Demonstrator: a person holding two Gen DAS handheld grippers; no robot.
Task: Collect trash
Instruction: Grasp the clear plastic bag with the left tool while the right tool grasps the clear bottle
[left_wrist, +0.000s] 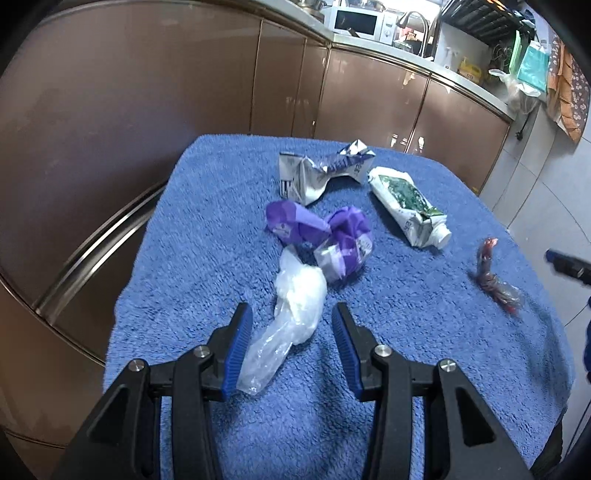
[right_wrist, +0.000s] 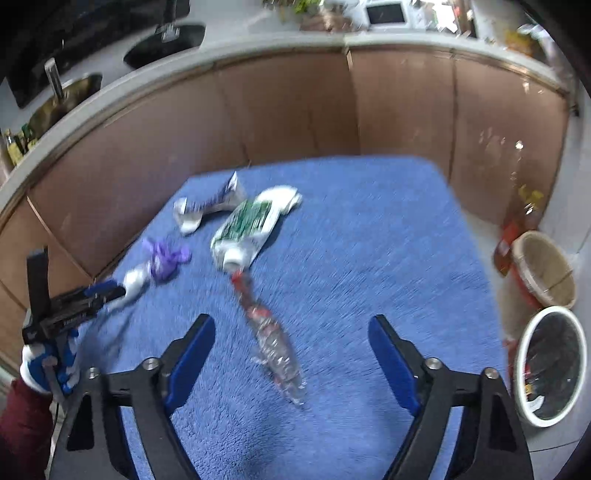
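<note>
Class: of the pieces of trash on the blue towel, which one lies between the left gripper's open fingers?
The crumpled clear plastic bag, lying between the left gripper's fingers; the other pieces lie farther off.

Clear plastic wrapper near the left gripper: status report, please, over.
Left gripper open, straddling clear plastic wrapper. Right gripper open over crushed bottle. Purple wrapper touches the clear one's far end.

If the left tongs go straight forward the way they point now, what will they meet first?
Most likely the clear plastic bag: it already lies between the open left tongs on the blue towel. Just beyond it is the purple wrapper. How high the tongs are above the bag is unclear.
</note>
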